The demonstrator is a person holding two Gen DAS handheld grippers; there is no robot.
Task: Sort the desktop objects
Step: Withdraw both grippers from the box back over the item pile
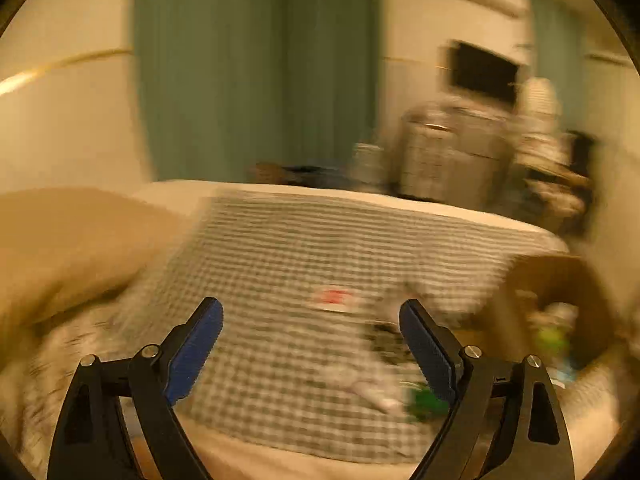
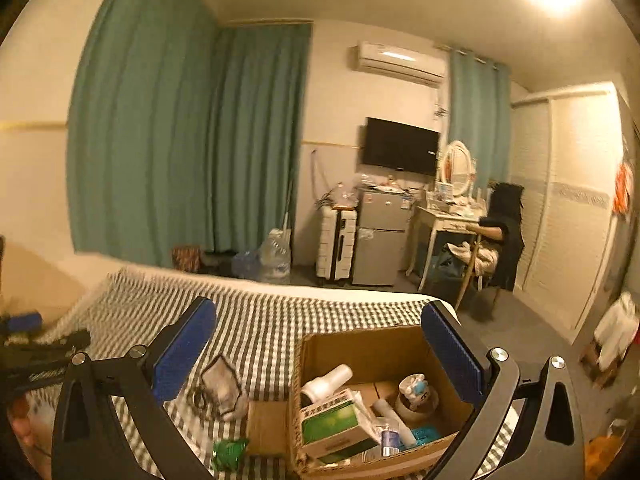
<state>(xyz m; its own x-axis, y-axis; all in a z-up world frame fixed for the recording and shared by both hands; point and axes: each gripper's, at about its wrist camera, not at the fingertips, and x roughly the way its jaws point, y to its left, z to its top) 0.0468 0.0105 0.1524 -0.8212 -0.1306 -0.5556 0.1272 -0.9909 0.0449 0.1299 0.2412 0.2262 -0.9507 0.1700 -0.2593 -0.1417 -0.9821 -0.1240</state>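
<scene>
An open cardboard box (image 2: 316,344) stands on the checkered bedspread (image 2: 264,320), holding a green-and-white carton (image 2: 332,424), a white bottle (image 2: 328,378) and several small items. My right gripper (image 2: 318,334) is open and empty, held above the box's left part. A clear packet (image 2: 220,388) and a green packet (image 2: 230,454) lie on the cloth left of the box. In the blurred left wrist view my left gripper (image 1: 312,320) is open and empty above the bedspread (image 1: 280,260), with a red-and-white item (image 1: 334,298), a green item (image 1: 424,400) and the box (image 1: 552,276) nearby.
A tan pillow (image 1: 68,248) lies at the left of the bed. Beyond the bed stand teal curtains (image 2: 180,140), a white suitcase (image 2: 336,244), a small grey fridge (image 2: 380,240), a dressing table (image 2: 448,216) and a chair with clothes (image 2: 496,240).
</scene>
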